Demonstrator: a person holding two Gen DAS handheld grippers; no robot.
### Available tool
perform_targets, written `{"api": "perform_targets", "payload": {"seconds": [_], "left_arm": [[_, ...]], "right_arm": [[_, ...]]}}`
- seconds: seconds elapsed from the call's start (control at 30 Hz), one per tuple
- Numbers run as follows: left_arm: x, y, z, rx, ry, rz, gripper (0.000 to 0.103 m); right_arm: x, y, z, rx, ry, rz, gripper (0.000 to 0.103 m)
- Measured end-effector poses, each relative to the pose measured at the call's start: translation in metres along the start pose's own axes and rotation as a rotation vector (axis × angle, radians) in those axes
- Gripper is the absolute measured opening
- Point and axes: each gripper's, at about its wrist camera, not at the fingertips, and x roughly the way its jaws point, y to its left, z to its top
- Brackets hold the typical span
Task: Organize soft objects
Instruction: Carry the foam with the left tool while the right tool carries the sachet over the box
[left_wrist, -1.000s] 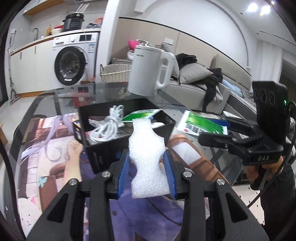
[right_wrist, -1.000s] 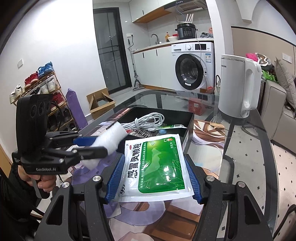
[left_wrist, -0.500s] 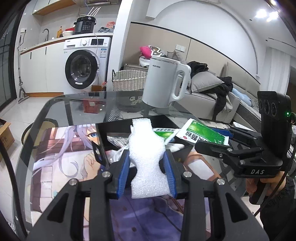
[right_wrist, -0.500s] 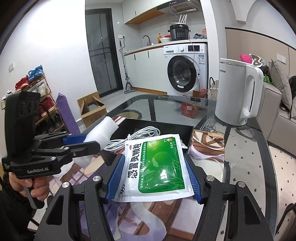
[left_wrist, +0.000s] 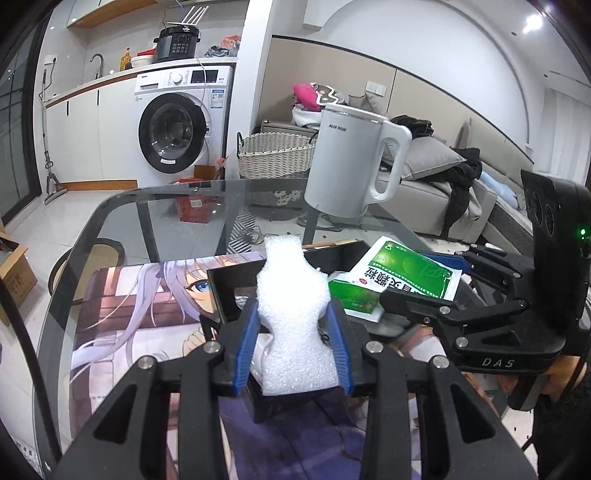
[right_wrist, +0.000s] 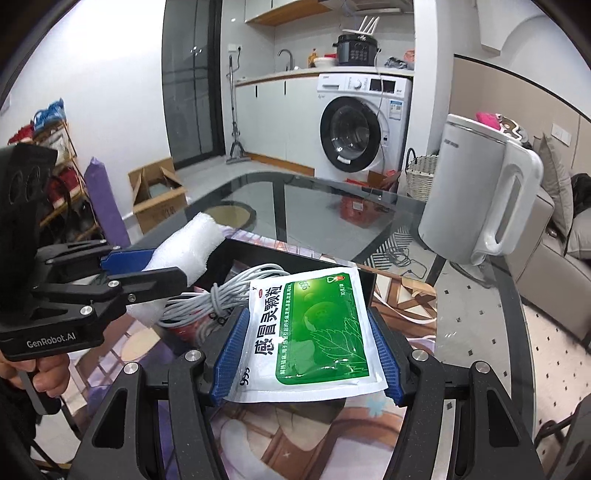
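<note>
1. The left gripper (left_wrist: 291, 347) has its blue pads closed narrowly on a white foam piece (left_wrist: 291, 325); the foam is pinched at its waist and stands upright between them.
2. The right gripper (right_wrist: 306, 354) has its jaws about half apart, clamped on the two side edges of a green-and-white sachet (right_wrist: 310, 332), which lies flat between the pads.
3. Both held things hang over a black box (right_wrist: 295, 258) on a glass table (left_wrist: 155, 218).
4. In the box lie a coiled grey cable (right_wrist: 221, 295) and a second green sachet (left_wrist: 351, 299).
5. A white kettle (left_wrist: 351, 166) stands on the far right part of the table, well apart from the box.
6. A printed mat (left_wrist: 140, 302) lies under the box.
</note>
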Motion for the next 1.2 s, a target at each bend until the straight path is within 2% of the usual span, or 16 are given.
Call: {"api": "perform_targets", "payload": {"seconds": [0.23, 0.5, 0.63, 0.8, 0.97, 1.1, 1.2], "left_arm": [[0.025, 0.0, 0.001, 0.021, 0.039, 0.005, 0.035], [0.038, 0.001, 0.001, 0.01, 0.066, -0.013, 0.036], [0.046, 0.0, 0.001, 0.02, 0.083, -0.008, 0.036], [0.051, 0.002, 0.005, 0.014, 0.084, -0.012, 0.036], [0.054, 0.001, 0.005, 0.03, 0.086, -0.012, 0.036], [0.054, -0.001, 0.004, 0.038, 0.083, -0.006, 0.037], [0.056, -0.002, 0.004, 0.04, 0.079, -0.005, 0.037]], "right_arm": [[0.027, 0.003, 0.003, -0.055, 0.073, -0.057, 0.063], [0.04, 0.012, 0.008, -0.14, 0.107, -0.079, 0.064], [0.047, 0.021, 0.009, -0.177, 0.136, -0.062, 0.063], [0.06, 0.013, 0.01, -0.129, 0.168, 0.003, 0.063], [0.057, 0.013, 0.009, -0.141, 0.15, -0.002, 0.064], [0.04, 0.01, 0.005, -0.134, 0.114, 0.042, 0.078], [0.024, 0.008, 0.002, -0.132, 0.083, 0.042, 0.079]]}}
